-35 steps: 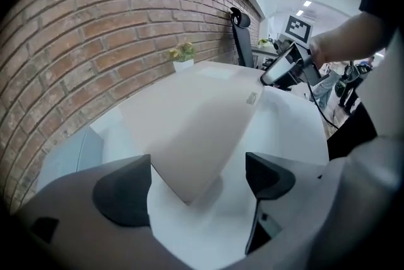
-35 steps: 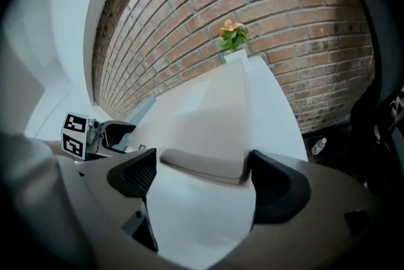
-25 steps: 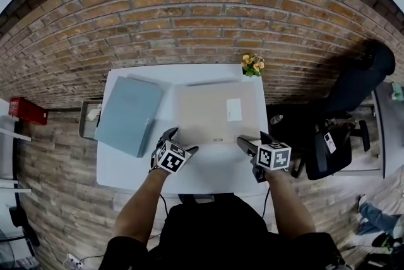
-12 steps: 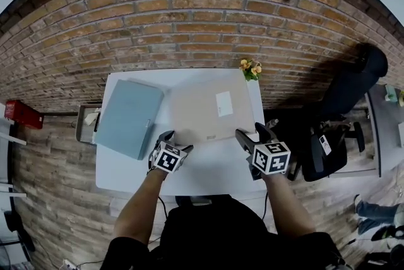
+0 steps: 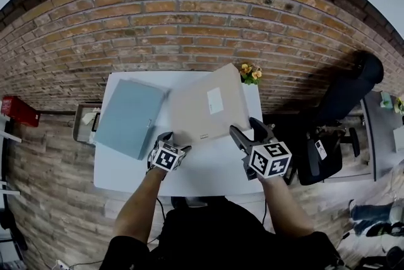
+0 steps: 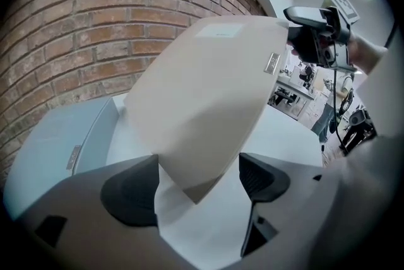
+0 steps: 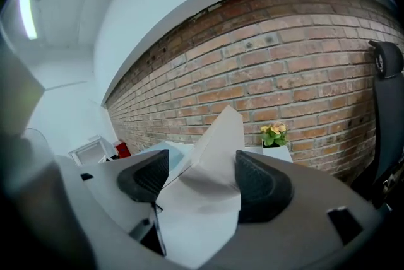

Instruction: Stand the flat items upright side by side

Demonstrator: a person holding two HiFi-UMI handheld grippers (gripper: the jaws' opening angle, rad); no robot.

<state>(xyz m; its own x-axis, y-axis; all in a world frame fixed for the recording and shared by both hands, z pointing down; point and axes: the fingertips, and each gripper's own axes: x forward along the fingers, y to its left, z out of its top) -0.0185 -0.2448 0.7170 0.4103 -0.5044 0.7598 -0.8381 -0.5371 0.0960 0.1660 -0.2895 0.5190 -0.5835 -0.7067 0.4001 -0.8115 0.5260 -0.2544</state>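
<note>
Beige folder (image 5: 208, 108) half-raised: right tool (image 5: 245, 128), just closing, clamps one corner; left tool (image 5: 168, 137), just narrowing, loosely straddles another; blue folder (image 5: 126, 115) lies flat

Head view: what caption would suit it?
Beige folder tilted up off the white table, blue folder lying flat beside it.

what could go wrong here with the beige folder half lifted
The right gripper, whose jaws have just been closing, pinches only one edge of the beige folder, so it could slip out and slap down. The folder's raised far corner is close to the flower pot and might knock it over.
</note>
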